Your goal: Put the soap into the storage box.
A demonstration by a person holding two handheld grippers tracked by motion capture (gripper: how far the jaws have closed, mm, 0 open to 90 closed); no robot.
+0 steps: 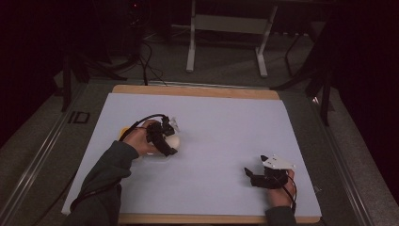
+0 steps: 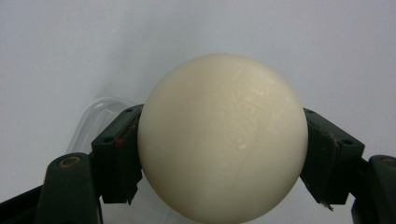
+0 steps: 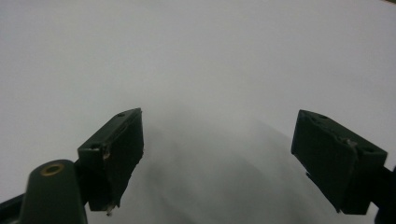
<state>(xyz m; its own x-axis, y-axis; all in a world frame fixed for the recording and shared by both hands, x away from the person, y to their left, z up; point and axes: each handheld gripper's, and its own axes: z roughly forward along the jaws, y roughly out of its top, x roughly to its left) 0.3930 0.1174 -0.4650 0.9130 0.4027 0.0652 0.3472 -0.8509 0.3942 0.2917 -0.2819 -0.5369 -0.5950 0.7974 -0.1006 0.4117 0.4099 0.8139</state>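
Two grippers: both over the pale sheet-covered table.
Left gripper: jaws clamped on the smooth cream-white ball, one pad pressing each side.
Ball's place: left part of the table, just beside a clear plastic container that lies behind it.
Right gripper: jaws spread apart with bare sheet between them, near the table's front right, well apart from the ball.

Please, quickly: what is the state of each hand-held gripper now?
Left hand-held gripper: closed on the cream ball.
Right hand-held gripper: open, holding nothing.
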